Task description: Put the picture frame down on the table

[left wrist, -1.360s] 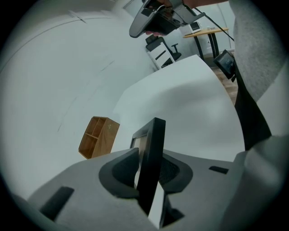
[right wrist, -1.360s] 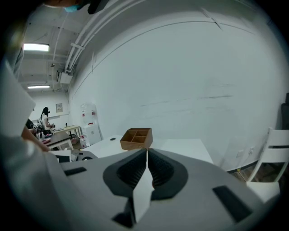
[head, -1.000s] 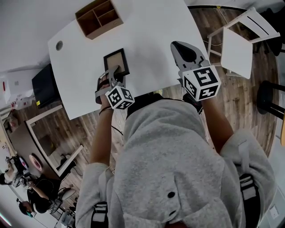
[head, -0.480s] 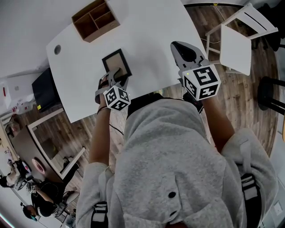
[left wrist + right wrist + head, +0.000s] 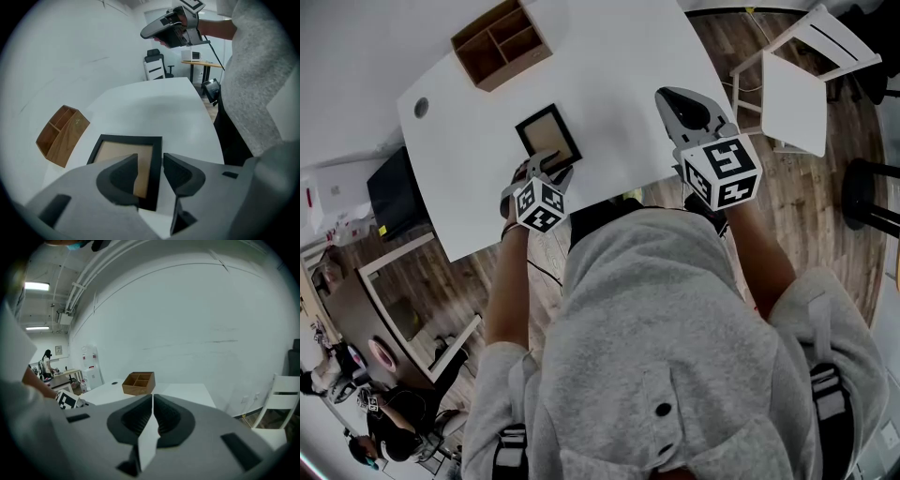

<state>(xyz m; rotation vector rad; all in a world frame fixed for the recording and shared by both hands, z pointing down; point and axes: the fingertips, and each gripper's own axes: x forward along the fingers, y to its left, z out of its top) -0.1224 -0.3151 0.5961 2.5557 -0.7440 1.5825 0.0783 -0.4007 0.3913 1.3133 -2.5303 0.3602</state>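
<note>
A black picture frame (image 5: 547, 133) with a tan inside lies flat on the white table (image 5: 619, 66), near the front edge. My left gripper (image 5: 551, 164) hovers just behind the frame's near edge, open, with nothing between its jaws. In the left gripper view the frame (image 5: 123, 139) shows beyond and through the gap of the left gripper (image 5: 150, 161). My right gripper (image 5: 677, 99) is held above the table's front right part, jaws closed together. In its own view the right gripper (image 5: 153, 401) holds nothing that I can make out.
A wooden desk organizer (image 5: 504, 39) with several compartments stands at the table's far left; it also appears as the organizer (image 5: 138, 382). A round cable hole (image 5: 421, 107) is at the left corner. A white chair (image 5: 802, 84) stands to the right of the table.
The left gripper has drawn back toward the person, off the frame's near edge. The frame stays flat on the table. The right gripper has barely moved.
</note>
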